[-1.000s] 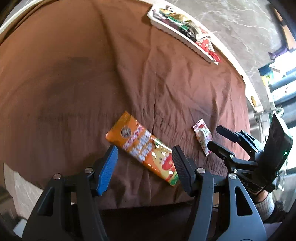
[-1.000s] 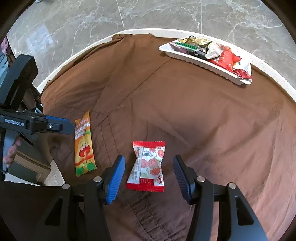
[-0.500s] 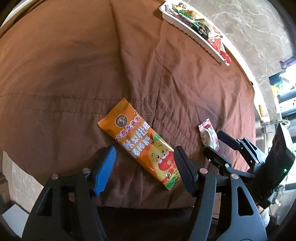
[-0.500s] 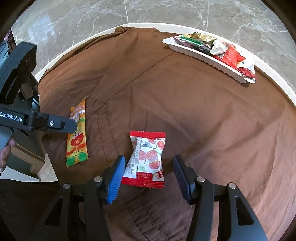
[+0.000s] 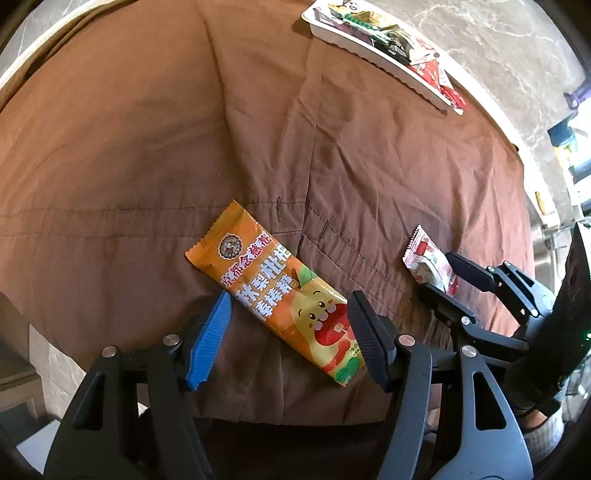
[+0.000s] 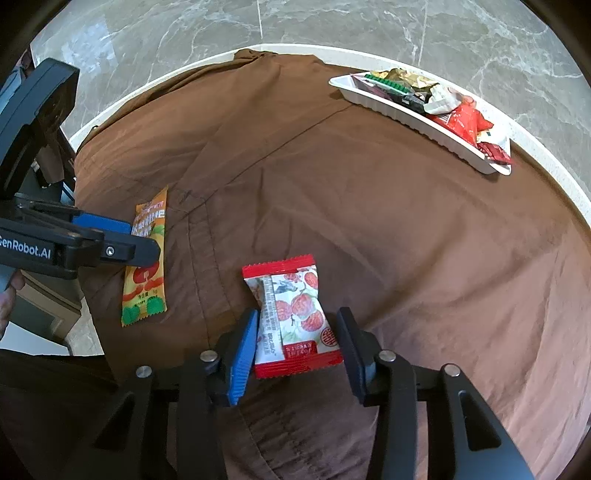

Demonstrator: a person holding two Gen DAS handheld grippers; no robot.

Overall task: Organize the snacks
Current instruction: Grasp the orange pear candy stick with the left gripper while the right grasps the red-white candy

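Observation:
An orange snack packet point(image 5: 280, 291) lies slantwise on the brown cloth point(image 5: 147, 147). My left gripper point(image 5: 288, 306) hangs just over it, open, one finger on either side of its lower half. The same packet point(image 6: 146, 295) shows in the right wrist view under the left gripper point(image 6: 142, 238). A red-and-white candy packet point(image 6: 295, 295) lies between the jaws of my right gripper point(image 6: 297, 317). Those jaws are closing, with the pads at the packet's two long edges. In the left wrist view the right gripper point(image 5: 436, 275) straddles that candy packet point(image 5: 421, 251).
A white tray point(image 6: 406, 118) holding several snack packets stands at the far right of the round table; the tray point(image 5: 369, 48) also shows at the top of the left view. The table's white rim point(image 6: 554, 177) and a marble floor point(image 6: 332, 26) lie beyond the cloth.
My left gripper has moved in over the orange packet, which now fills more of its view. The right gripper's jaws have narrowed around the red-and-white candy packet.

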